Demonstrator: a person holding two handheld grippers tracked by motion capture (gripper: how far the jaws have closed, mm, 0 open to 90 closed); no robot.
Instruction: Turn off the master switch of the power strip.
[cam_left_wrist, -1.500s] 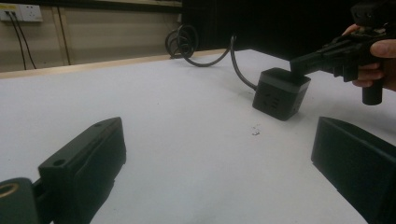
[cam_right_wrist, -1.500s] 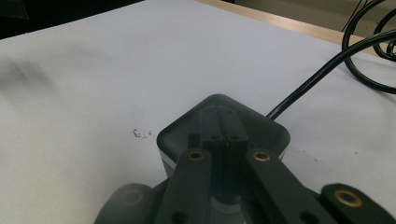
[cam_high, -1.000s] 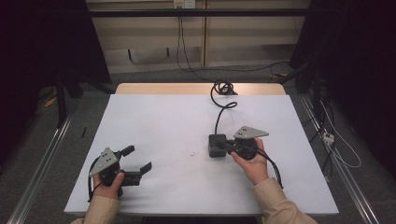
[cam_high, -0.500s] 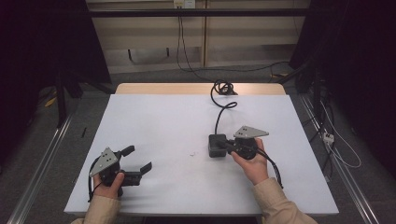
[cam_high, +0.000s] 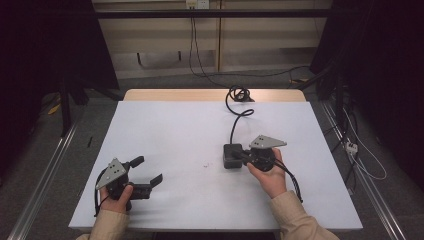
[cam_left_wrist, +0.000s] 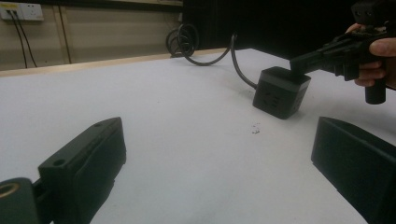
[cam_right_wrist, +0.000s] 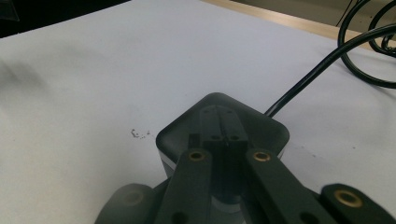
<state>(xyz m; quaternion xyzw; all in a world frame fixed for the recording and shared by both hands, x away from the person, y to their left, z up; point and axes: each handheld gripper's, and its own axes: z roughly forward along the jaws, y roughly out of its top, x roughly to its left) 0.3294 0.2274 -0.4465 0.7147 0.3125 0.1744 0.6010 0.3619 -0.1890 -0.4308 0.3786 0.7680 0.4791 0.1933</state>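
High view: rounded, perhaps plastic black box (cam_high: 232, 156)

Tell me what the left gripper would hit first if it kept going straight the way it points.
Probably the black power cube on the white table. The left gripper stands open, aimed across bare tabletop towards the cube, where the right gripper rests shut. Depth is hard to judge; it might pass beside it.

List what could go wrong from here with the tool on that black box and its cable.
1. The right tool rests shut on top of the black box, not around it, so pressing or dragging may make the box slide or tip on the smooth table.
2. The cable coils loosely at the far edge; moving the box could tug or snag it.
3. The left tool stands open, away from the box, so nothing steadies it.
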